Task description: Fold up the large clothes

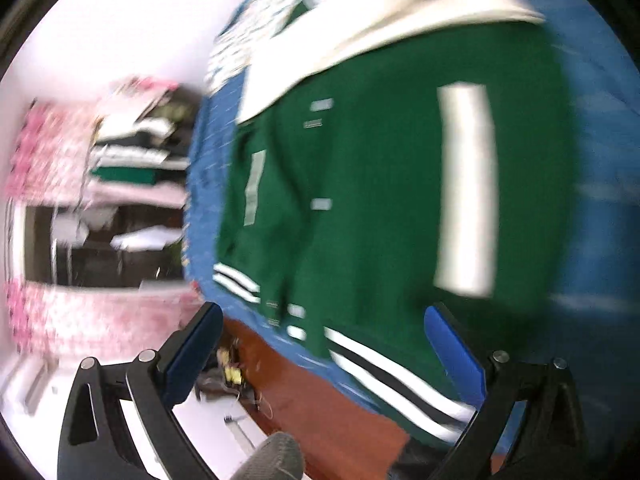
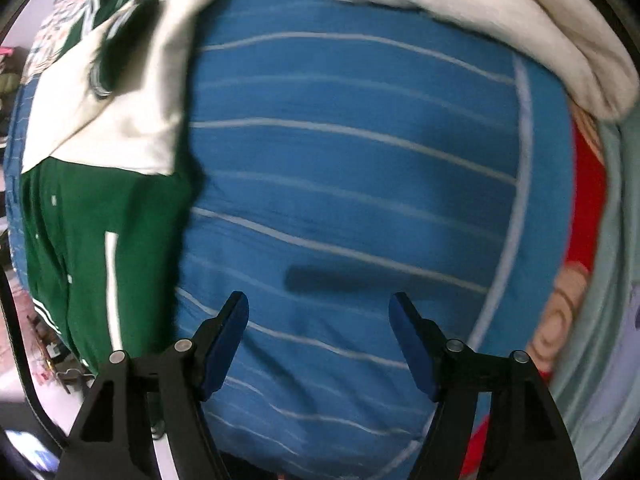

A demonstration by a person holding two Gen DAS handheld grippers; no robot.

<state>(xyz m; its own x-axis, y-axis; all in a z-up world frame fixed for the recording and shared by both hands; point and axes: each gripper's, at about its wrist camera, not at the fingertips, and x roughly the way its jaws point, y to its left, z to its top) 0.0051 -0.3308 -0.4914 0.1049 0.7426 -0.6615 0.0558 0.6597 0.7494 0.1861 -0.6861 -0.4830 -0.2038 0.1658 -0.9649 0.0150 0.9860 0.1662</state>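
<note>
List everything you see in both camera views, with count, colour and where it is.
jacket: one, green with cream sleeves and white stripes, lying on the bedspread
bedspread: one, blue with thin white lines, under the jacket
cream cloth: one, at the far right edge of the bedspread
cartoon fabric: one, red and pale green, right of the bedspread
shelf: one, holding folded clothes, left background, blurred
pink fabric: pink patterned, beside the shelf, blurred
floor: reddish brown, below the bed edge
left tongs: one, black with blue pads, open, empty
right tongs: one, black with blue pads, open, over the bedspread
</note>
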